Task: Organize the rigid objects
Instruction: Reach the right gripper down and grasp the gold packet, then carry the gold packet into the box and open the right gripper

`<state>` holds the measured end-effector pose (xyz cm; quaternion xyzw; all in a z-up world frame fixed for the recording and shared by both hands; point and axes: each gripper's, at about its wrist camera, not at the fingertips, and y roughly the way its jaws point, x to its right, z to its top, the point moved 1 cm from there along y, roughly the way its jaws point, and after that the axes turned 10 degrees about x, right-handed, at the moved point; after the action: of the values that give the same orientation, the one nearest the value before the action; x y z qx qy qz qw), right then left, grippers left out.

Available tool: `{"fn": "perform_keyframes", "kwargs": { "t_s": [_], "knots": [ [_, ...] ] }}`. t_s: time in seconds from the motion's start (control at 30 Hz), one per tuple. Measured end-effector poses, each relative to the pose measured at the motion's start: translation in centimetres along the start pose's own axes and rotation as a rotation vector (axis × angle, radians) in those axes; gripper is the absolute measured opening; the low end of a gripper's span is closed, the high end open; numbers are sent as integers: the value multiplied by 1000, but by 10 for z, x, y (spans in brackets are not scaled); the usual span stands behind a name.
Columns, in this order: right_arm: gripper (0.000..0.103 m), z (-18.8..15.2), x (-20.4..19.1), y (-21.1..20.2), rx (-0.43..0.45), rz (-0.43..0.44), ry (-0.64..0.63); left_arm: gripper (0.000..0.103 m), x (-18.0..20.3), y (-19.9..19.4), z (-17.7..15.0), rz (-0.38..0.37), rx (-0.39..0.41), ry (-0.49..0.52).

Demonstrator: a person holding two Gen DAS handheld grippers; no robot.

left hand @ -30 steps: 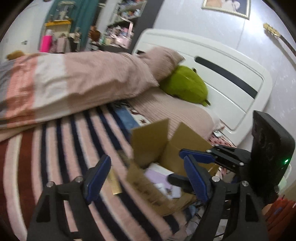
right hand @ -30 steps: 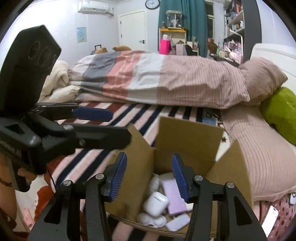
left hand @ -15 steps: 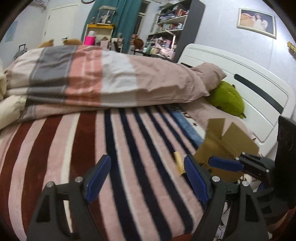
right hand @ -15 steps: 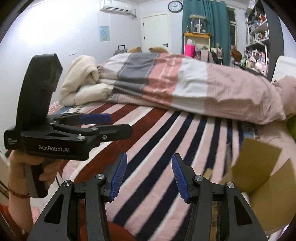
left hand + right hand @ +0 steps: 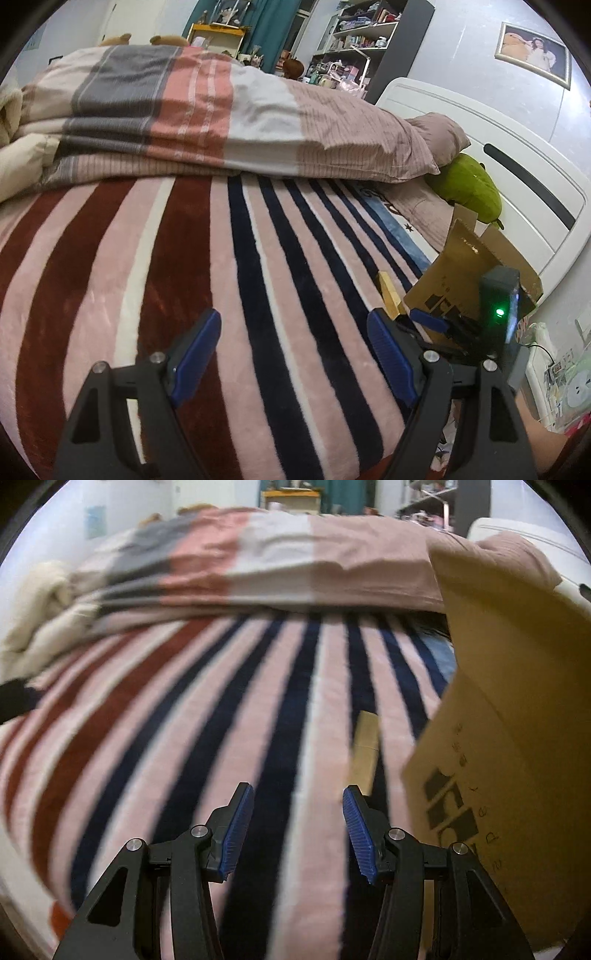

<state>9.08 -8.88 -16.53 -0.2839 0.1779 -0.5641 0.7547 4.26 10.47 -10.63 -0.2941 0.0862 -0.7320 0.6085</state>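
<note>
A small tan block [image 5: 364,749] lies flat on the striped blanket [image 5: 229,716], just beside the left wall of the cardboard box [image 5: 517,760], and it is the only loose object in view outside the box. From the right gripper [image 5: 297,830] it sits ahead and a little to the right, nearly in line with the right-hand blue pad, and its long axis runs away from the camera, roughly along the blanket's stripes. In the left wrist view the same block [image 5: 388,295] shows far off to the right, past the left gripper [image 5: 295,350], so the right one looks the nearer of the 2. Both grippers stand with fingers apart and nothing between them. The right one is held low and close to level over the blanket; the left is similarly low, aimed at bare stripes. A short reach forward and rightward would likely bring the right fingers astride the block's narrow width.
</note>
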Motion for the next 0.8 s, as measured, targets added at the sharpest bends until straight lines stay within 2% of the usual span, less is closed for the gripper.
{"fn": "perform_keyframes", "kwargs": {
  "t_s": [0.1, 0.2, 0.27, 0.3, 0.37, 0.4, 0.53, 0.57, 0.63, 0.67, 0.73, 0.8],
  "knots": [
    [46, -1, 7, 16, 10, -81, -16, 79, -6, 2, -3, 1, -3, -20],
    [33, 0, 11, 30, 13, -139, -32, 79, -8, 1, -4, 8, -1, -26],
    [31, -1, 14, 38, 14, -157, -45, 79, -9, -1, -5, 11, 1, -30],
    [21, 0, 14, 41, 14, -169, -49, 79, -9, -2, -5, 13, 2, -31],
    [17, 0, 19, 42, 18, -167, -30, 79, -9, -4, -5, 16, 5, -33],
    [16, 0, 19, 40, 17, -146, -25, 79, -9, -5, -5, 18, 6, -36],
    [14, -9, 11, 16, -6, 93, -39, 79, -7, -4, -4, 16, 4, -45],
    [14, -14, 5, 6, -29, 191, -52, 79, -5, -3, -3, 12, 2, -44],
    [14, -20, -3, -2, -63, 283, -76, 79, -1, -2, -3, 8, -3, -32],
    [14, -22, -9, -5, -76, 305, -107, 79, 1, -2, -4, 10, -6, -26],
    [14, -23, -21, -9, -47, 286, -199, 79, 2, 0, -5, 20, -18, -22],
    [16, -21, -27, -2, -45, 270, -220, 79, 0, 2, -6, 34, -30, -23]
  ]
}}
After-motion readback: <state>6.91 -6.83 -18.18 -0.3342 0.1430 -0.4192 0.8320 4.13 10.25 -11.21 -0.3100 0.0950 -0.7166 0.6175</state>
